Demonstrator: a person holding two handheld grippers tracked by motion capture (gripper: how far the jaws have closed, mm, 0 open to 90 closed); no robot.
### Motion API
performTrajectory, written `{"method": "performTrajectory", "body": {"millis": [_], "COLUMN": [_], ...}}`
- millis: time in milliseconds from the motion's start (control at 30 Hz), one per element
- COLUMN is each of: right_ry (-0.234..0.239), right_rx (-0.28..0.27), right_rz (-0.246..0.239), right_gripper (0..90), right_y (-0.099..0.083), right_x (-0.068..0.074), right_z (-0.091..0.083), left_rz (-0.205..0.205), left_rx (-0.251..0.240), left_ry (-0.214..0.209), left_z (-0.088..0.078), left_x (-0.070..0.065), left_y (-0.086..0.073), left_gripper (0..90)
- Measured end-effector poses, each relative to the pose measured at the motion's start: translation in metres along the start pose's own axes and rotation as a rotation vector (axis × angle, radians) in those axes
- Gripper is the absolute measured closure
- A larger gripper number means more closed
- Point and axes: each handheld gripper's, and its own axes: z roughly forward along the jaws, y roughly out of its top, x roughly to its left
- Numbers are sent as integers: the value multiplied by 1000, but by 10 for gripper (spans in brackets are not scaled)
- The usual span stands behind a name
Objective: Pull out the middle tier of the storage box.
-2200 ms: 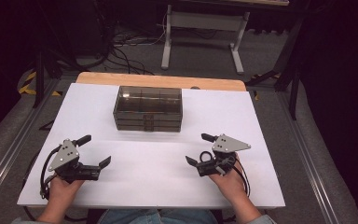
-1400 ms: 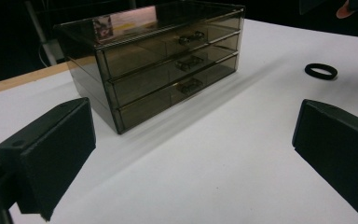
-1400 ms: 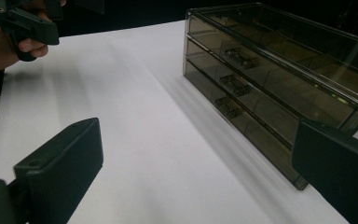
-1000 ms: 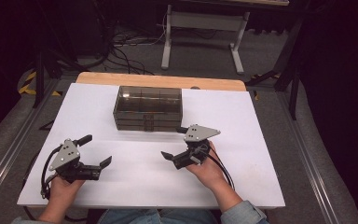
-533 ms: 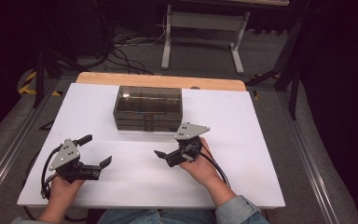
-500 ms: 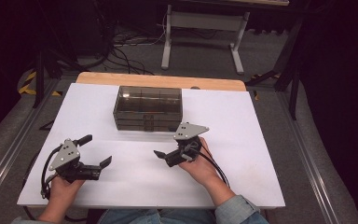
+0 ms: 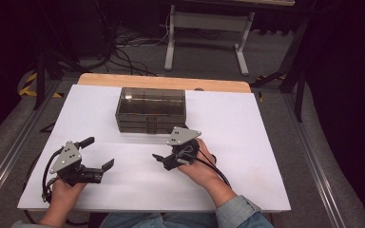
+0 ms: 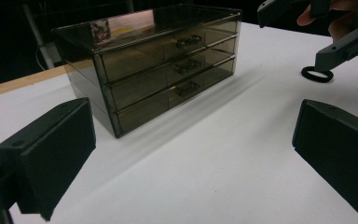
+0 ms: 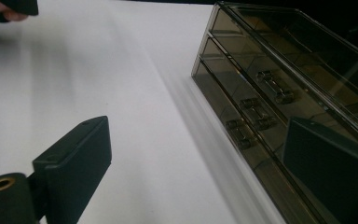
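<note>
Two grippers, fingers wide and empty: my right gripper sits nearer the drawer box, whose handles face it; left gripper lies farther off.

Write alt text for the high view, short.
A person's right gripper, jaws open and empty, sits just in front of a smoky three-drawer box on a white table. The left gripper, also open, rests near the table's front-left.

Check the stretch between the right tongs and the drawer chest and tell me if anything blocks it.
Nothing visible blocks it. The right tongs hover open and empty just in front of the smoky clear three-drawer chest, with bare white tabletop between them. In the right gripper view the drawer handles face the tongs unobstructed.
</note>
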Motion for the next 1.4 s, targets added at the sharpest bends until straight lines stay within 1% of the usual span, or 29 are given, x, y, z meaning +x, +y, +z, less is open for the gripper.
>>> {"method": "performTrajectory", "body": {"millis": [100, 267, 367, 500, 533, 633, 700, 733, 900, 967, 1000, 1067, 1100, 1133, 1167, 1333, 1400], "right_ry": [-17, -44, -84, -115, -129, -198, -253, -270, -324, -337, -352, -349, -355, -375, -375, -418, -438], "right_rx": [12, 21, 35, 46, 52, 74, 81, 85, 113, 126, 133, 166, 174, 178, 178, 193, 206], "right_rz": [-34, -63, -98, -130, -142, -205, -237, -256, -320, -339, -354, -397, -408, -406, -406, -456, -486], "right_gripper": [111, 158, 199, 241, 255, 293, 302, 303, 303, 304, 304, 304, 304, 308, 308, 322, 329], "right_y": [2, 5, 6, 7, 8, 8, 7, 8, 9, 9, 9, 9, 10, 10, 10, 11, 11], "right_x": [3, 5, 8, 10, 10, 15, 19, 20, 25, 27, 28, 29, 30, 31, 31, 35, 37], "right_z": [0, -1, -2, -2, -2, -2, -1, 0, 3, 5, 6, 6, 7, 9, 9, 13, 15], "left_rz": [-1, -14, -14, -4, -4, -1, -2, -1, -5, -5, -5, -4, -3, -3, -3, -3, -6], "left_rx": [-9, -15, -17, -17, -20, -17, -18, -18, -19, -19, -18, -19, -19, -19, -19, -18, -19], "left_ry": [2, -4, -4, -5, -4, -4, -3, -3, 0, -1, 0, -2, -1, -1, -1, -1, -1], "left_z": [0, -1, -1, -1, -1, -1, -1, -1, -2, -2, -2, -1, -1, -1, -1, -2, -2], "left_x": [0, 1, 1, 1, 1, 1, 1, 1, 1, 1, 1, 1, 1, 0, 0, 1, 0], "left_y": [0, 0, 0, 0, 0, 1, 1, 1, 1, 1, 1, 1, 1, 1, 1, 1, 1], "left_gripper": [1, 1, 1, 1, 1, 1, 1, 1, 1, 1, 1, 1, 1, 1, 1, 1, 1]}}
